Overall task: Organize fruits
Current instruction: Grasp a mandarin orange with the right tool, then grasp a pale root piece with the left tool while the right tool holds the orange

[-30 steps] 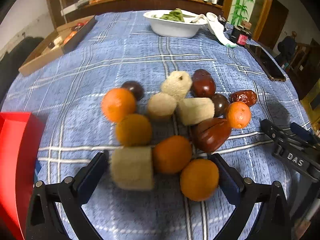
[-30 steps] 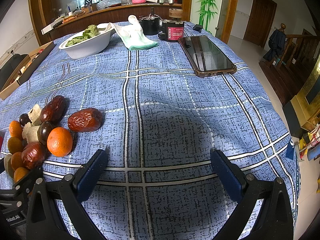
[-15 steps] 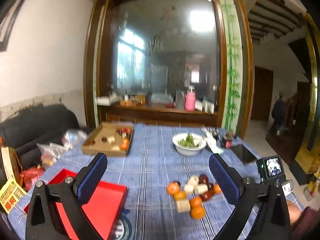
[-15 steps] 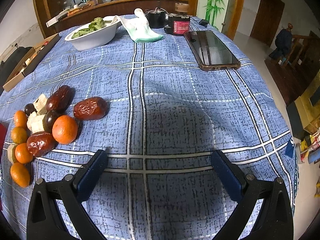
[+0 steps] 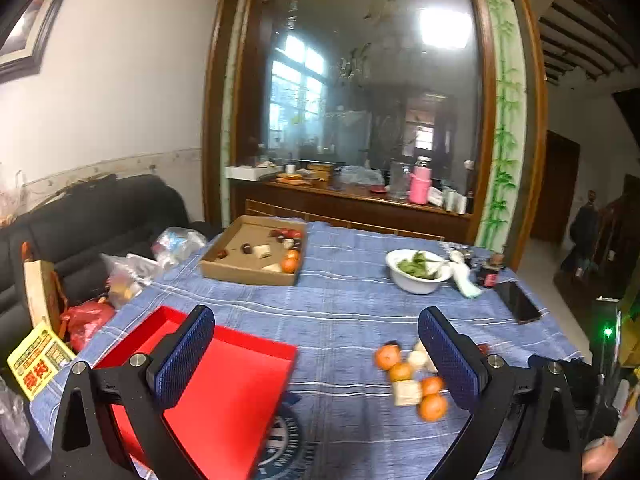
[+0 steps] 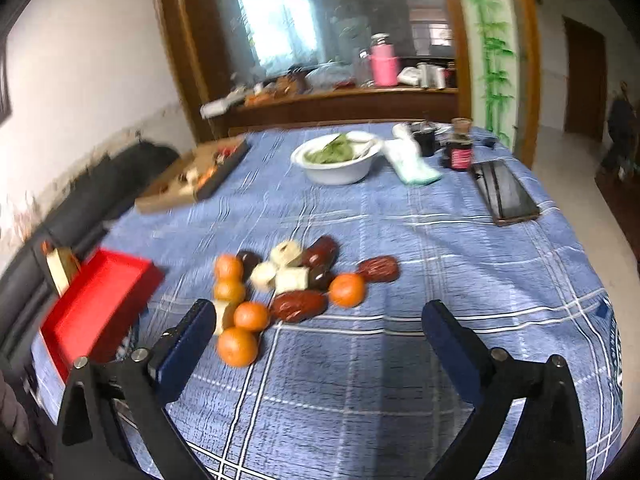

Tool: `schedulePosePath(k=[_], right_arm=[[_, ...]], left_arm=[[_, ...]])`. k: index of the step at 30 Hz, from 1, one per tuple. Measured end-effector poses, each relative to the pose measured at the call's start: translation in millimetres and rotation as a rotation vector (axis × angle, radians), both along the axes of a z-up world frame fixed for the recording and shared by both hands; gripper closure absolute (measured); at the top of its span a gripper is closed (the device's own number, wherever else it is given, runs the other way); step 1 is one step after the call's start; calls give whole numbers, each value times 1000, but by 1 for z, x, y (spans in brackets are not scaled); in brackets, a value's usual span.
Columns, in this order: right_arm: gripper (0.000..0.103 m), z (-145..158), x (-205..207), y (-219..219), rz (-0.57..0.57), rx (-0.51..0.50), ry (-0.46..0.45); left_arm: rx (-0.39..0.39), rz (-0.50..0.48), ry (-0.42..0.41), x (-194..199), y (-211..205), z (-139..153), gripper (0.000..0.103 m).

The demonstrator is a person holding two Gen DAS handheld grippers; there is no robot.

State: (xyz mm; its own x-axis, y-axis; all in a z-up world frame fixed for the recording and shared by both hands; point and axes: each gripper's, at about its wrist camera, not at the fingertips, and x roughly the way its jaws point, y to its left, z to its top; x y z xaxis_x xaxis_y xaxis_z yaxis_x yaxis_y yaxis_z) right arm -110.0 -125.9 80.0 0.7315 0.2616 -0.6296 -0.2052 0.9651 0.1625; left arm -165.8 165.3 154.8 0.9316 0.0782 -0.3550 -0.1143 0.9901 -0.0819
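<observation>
The left gripper [image 5: 316, 344] hangs above the table with its two blue pads spread wide and nothing between them. The right gripper [image 6: 316, 332] is also empty; its jaws are closing a little, yet they are still far apart with only tablecloth showing in the gap.

The fruit pile [image 6: 288, 284] lies loose on the blue checked tablecloth [image 6: 440, 280], near the front of the table: small oranges [image 6: 347, 289], dark red dates [image 6: 378, 269], pale cut chunks [image 6: 291, 279] and a couple of dark round fruits, all bunched together and mostly touching. In the left view the same pile [image 5: 412, 376] sits just beside the right-hand pad, partly hidden by it.

A red tray [image 5: 224, 392] rests at the table's front left corner (its floor looks bare from both views). Further back on the left stands a shallow cardboard box [image 5: 252, 272] holding a few more fruit pieces. A white bowl [image 6: 336, 168] of green leaves sits toward the far side, with a folded cloth [image 6: 412, 164], a small dark jar [image 6: 460, 154] and a phone [image 6: 506, 196] to its right
</observation>
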Motion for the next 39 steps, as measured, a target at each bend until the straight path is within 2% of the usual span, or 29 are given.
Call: schedulePosePath(k=[2,4,6,9,12,15,17,18,23,28,32,35,36,37,39], right_arm=[[14,-7,-1,17,66,-30,19],[20,-16,-6,33,134,-58,38],[23,-24,-8,50,176,-101,48],[26,-36,-6,68,228,-99,93],[36,-47,3,77,234,-111,118],[38,-55,10,84,230,-133,135],[54,-60,15,87,237,-137,152],[68,-63,18,86,237,-133,166],[70,-64,21,69,213,-66,192],[70,-61,9,42,161,-49,149],[70,-62,12,16,112,42,155],[70,-71,22,2,81,119,214],[70,-71,23,0,79,130,215],[70,-71,23,0,79,130,216],[70,-71,23,3,82,113,211]], left_arm=[[16,22,-19,0,6,-7,1],[20,19,35,9,10,-15,1],[-51,-32,148,27,18,-31,1],[-130,-62,232,39,23,-53,2],[-172,-88,267,49,23,-67,5],[-192,-112,291,55,22,-72,5],[-197,-137,313,60,18,-76,5],[-193,-153,325,64,14,-77,5],[-130,-235,383,77,-18,-88,5],[-69,-287,435,97,-51,-107,5],[-69,-330,484,113,-69,-121,6],[-56,-347,492,120,-79,-127,14],[-54,-350,498,122,-82,-129,21],[-59,-361,511,126,-84,-133,34],[-76,-375,541,130,-85,-140,51]])
